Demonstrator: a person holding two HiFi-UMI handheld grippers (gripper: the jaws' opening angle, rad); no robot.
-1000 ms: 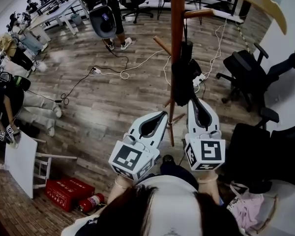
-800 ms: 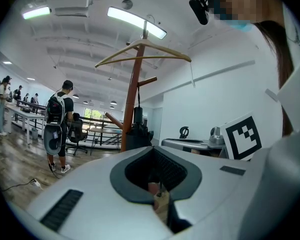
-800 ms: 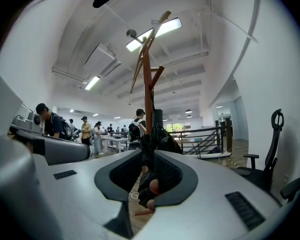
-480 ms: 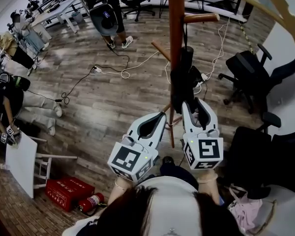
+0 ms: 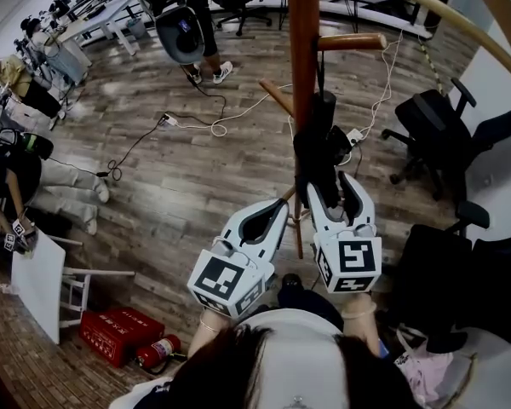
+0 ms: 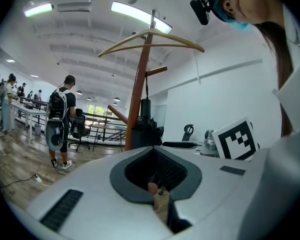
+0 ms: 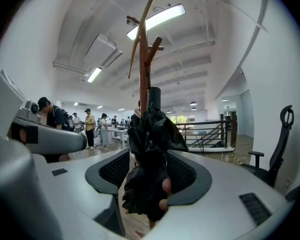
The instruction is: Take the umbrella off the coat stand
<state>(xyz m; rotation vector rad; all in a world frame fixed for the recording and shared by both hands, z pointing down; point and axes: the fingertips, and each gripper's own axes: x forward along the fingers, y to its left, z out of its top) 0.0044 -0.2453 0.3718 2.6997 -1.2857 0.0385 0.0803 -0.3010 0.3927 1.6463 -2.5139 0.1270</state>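
A folded black umbrella [image 5: 313, 143] hangs by its strap from a peg of the brown wooden coat stand [image 5: 304, 49]. My right gripper [image 5: 330, 182] is at the umbrella's lower end, and its jaws are opening with the umbrella between them. In the right gripper view the crumpled black umbrella [image 7: 150, 144] fills the gap of the right gripper [image 7: 149, 154], in front of the stand's pole [image 7: 143, 69]. My left gripper [image 5: 283, 201] is shut and empty, just left of the pole's foot. The left gripper view shows the left gripper [image 6: 152, 148], the stand [image 6: 138, 99] and the umbrella [image 6: 146, 120] ahead.
Black office chairs [image 5: 430, 122] stand at the right. Cables [image 5: 204, 126] trail over the wood floor. A red box [image 5: 115, 331] and a fire extinguisher [image 5: 157, 349] lie at the lower left by a white stool [image 5: 38, 284]. A person with a backpack [image 5: 180, 24] stands at the back.
My right gripper moved up to the umbrella's lower end and its jaws opened from shut, so the umbrella now sits between them. The left gripper edged forward.
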